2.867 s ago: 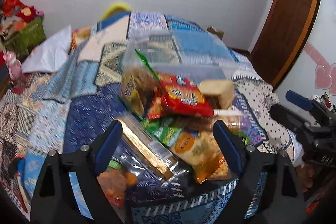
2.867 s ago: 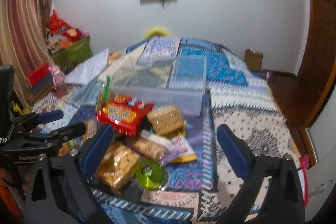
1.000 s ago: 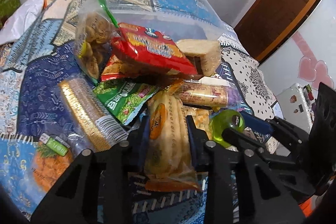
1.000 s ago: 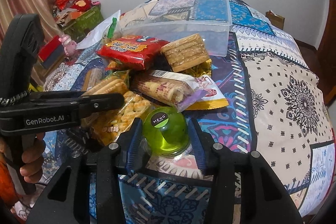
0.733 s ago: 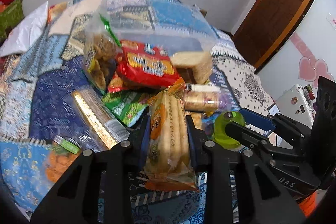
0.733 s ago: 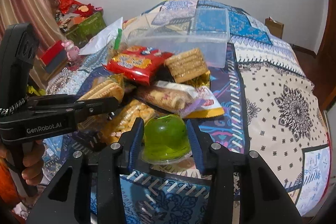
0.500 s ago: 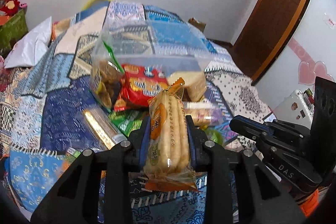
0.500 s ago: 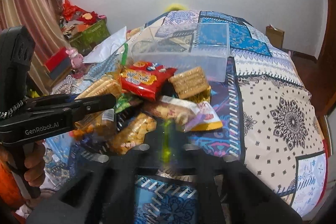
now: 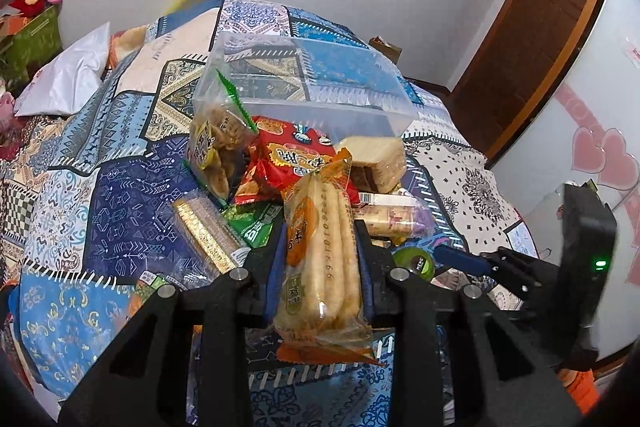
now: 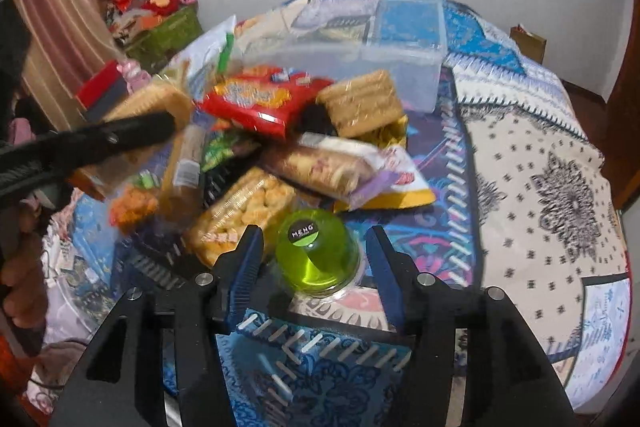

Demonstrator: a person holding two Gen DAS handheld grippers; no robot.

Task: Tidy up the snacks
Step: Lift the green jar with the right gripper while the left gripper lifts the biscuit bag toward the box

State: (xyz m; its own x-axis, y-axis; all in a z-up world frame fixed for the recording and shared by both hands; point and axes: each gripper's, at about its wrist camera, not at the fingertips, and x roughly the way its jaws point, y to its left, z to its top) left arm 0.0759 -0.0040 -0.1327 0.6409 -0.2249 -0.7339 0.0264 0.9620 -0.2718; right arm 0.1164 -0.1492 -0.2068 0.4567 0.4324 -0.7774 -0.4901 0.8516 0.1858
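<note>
My left gripper (image 9: 318,247) is shut on an orange-printed pack of long biscuits (image 9: 322,255) and holds it above the snack pile. It also shows at the left of the right wrist view (image 10: 132,135). My right gripper (image 10: 314,259) is open, its jaws either side of a green jelly cup (image 10: 316,253) that sits on the bedspread. The pile holds a red snack bag (image 10: 260,99), a wafer block (image 10: 364,105) and several other packs. A clear plastic bin (image 9: 308,83) stands just behind the pile.
The patterned bedspread (image 10: 552,195) stretches bare to the right of the pile. A white pillow (image 9: 68,79) lies far left. A green basket of clutter (image 10: 160,23) stands by the curtain. A wooden door (image 9: 536,27) is at the right.
My left gripper closed on the biscuit pack and lifted it off the pile. My right gripper had gripped the green jelly cup and lifted it, and has now opened with the cup on the bedspread.
</note>
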